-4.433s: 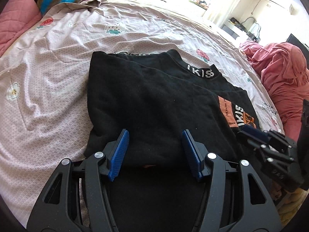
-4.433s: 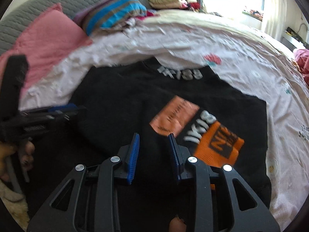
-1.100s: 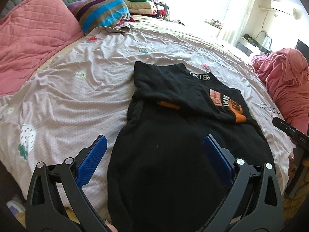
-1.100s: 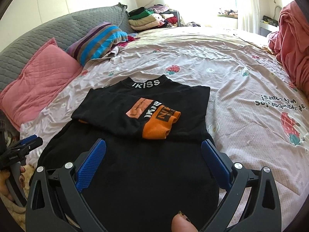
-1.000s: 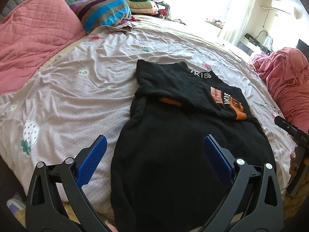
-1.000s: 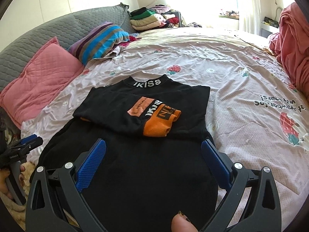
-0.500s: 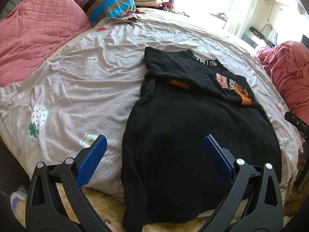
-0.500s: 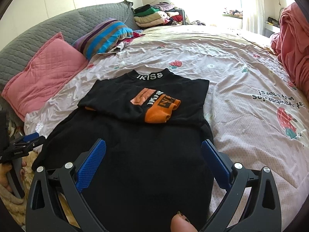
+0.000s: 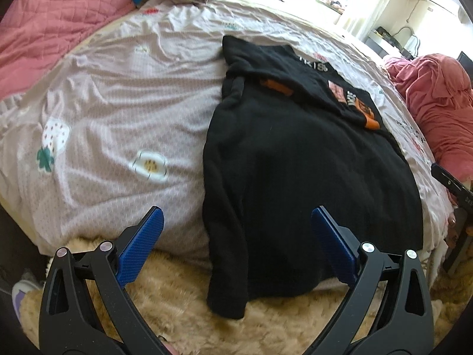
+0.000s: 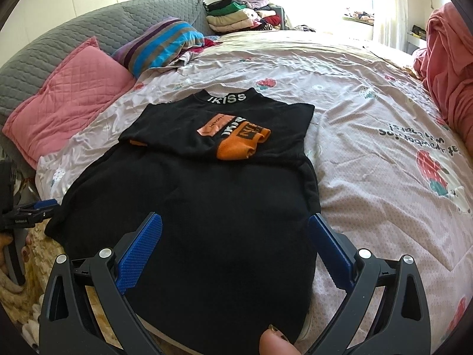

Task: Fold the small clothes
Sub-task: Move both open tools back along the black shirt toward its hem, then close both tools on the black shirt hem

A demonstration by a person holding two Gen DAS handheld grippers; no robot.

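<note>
A black sweater [image 9: 295, 159] lies flat on the bed, collar marked "IKISS" at the far end. Its orange-cuffed sleeves [image 10: 239, 142] are folded across the chest. Its hem hangs over the bed's near edge. My left gripper [image 9: 236, 242] is open and empty, above the hem at the sweater's left corner. My right gripper [image 10: 236, 248] is open and empty, above the lower body of the sweater [image 10: 207, 207]. The left gripper also shows at the left edge of the right wrist view [image 10: 32, 207]; the right gripper shows at the right edge of the left wrist view [image 9: 452, 183].
The bed has a pink patterned sheet [image 9: 118, 88]. A pink cushion [image 10: 68, 97] and a striped pillow [image 10: 159, 44] lie at the left. Folded clothes [image 10: 236, 11] are stacked at the back. A red blanket heap [image 10: 449, 59] is at the right. A fluffy beige rug [image 9: 177, 301] lies below the bed edge.
Both grippers have let go, opened wide and drawn back toward the bed's near edge. The folded sleeves stay in place and the hem has come into view.
</note>
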